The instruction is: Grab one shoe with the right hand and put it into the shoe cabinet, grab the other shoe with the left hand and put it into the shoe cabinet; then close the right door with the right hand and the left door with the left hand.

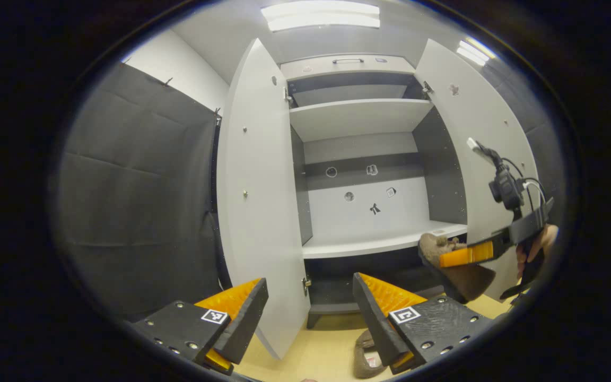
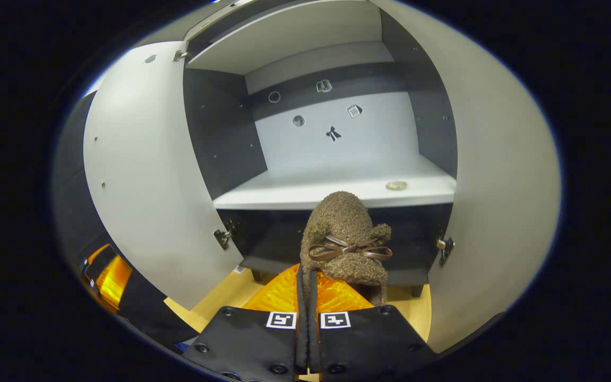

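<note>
- So, step one: right gripper [image 2: 308, 297] clamped on the brown shoe [image 2: 345, 239], middle shelf [image 2: 284, 193] just ahead of it.
- Left gripper [image 1: 311, 307] released; second shoe [image 1: 366, 355] sits right below it.
- Next: push forward, let go.

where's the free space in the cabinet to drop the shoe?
The lower shelf is bare between the dark side walls, apart from a small round disc near its right front edge. The upper shelf is bare too. The right tongs hold the shoe before the shelf's front edge.
</note>
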Tool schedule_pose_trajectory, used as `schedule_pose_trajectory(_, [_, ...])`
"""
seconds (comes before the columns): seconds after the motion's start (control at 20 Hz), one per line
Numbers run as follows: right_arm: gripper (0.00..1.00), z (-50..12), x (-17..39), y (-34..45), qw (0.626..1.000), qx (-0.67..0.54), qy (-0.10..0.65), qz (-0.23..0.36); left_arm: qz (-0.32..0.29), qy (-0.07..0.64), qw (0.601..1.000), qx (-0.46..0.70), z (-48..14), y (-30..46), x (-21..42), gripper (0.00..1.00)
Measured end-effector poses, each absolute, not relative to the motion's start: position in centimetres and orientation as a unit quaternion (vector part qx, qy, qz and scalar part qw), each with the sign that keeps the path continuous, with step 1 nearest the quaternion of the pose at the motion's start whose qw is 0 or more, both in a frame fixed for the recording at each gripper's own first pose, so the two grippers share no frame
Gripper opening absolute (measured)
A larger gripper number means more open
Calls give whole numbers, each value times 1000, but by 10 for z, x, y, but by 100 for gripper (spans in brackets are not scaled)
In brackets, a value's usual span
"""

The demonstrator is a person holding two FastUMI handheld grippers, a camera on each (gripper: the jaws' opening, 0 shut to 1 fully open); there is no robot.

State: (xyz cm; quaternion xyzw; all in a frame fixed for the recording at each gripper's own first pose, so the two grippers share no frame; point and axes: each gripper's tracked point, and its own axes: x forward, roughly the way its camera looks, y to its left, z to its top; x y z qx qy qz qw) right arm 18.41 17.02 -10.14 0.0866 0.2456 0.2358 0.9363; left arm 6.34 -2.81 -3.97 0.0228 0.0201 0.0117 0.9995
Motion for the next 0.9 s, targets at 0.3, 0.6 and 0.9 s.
schedule_pose_trajectory(0.3, [2, -48, 238, 182, 949, 82, 198, 230, 9, 17, 1000, 9, -44, -20, 69, 99])
schedule_pose_trajectory(0.6, [0, -16, 308, 182, 967, 49, 166, 187, -3, 18, 1000, 1, -50, -14, 73, 99])
schedule_pose_trajectory(0.9, [2, -22, 386, 182, 972, 21, 190, 134, -2, 13, 1000, -8, -52, 0, 75, 99])
